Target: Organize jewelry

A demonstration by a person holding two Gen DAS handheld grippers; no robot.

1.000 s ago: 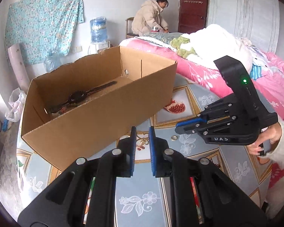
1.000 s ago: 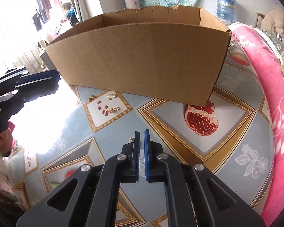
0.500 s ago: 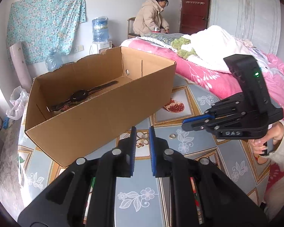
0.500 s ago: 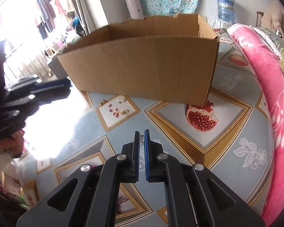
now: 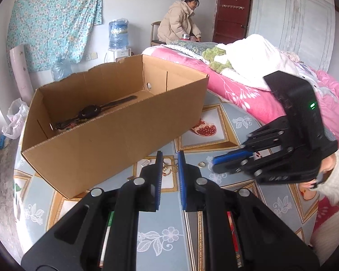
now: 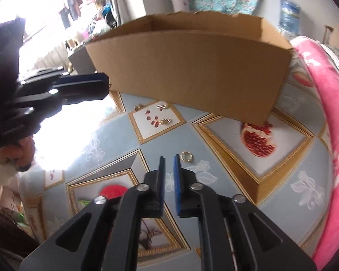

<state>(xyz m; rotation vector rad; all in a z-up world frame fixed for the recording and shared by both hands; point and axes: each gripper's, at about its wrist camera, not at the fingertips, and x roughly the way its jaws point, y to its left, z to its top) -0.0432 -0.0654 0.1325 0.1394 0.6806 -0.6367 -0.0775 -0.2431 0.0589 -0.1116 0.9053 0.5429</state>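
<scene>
A gold ring [image 5: 201, 164] [image 6: 186, 157] lies on the patterned tablecloth [image 6: 214, 158]. My right gripper [image 6: 168, 158] [image 5: 214, 164] hangs just left of the ring; its jaws are opening with nothing between them. More gold pieces [image 6: 165, 120] [image 5: 169, 169] lie near the front wall of the open cardboard box [image 5: 115, 135] [image 6: 192, 67]. A black watch [image 5: 90, 113] lies inside the box. My left gripper [image 5: 169, 154] [image 6: 106, 85] hovers over the gold pieces, its jaws narrowly apart and holding nothing.
A bed with a pink cover [image 5: 248, 97] borders the table on the right. A person in a beige coat [image 5: 180, 22] sits at the back by a water dispenser [image 5: 118, 33]. A white plastic bag [image 5: 13, 122] hangs past the table's left edge.
The right gripper's jaws were shut and have parted. It has dropped toward the table, and the ring now shows beside its right fingertip. The left gripper has stayed put.
</scene>
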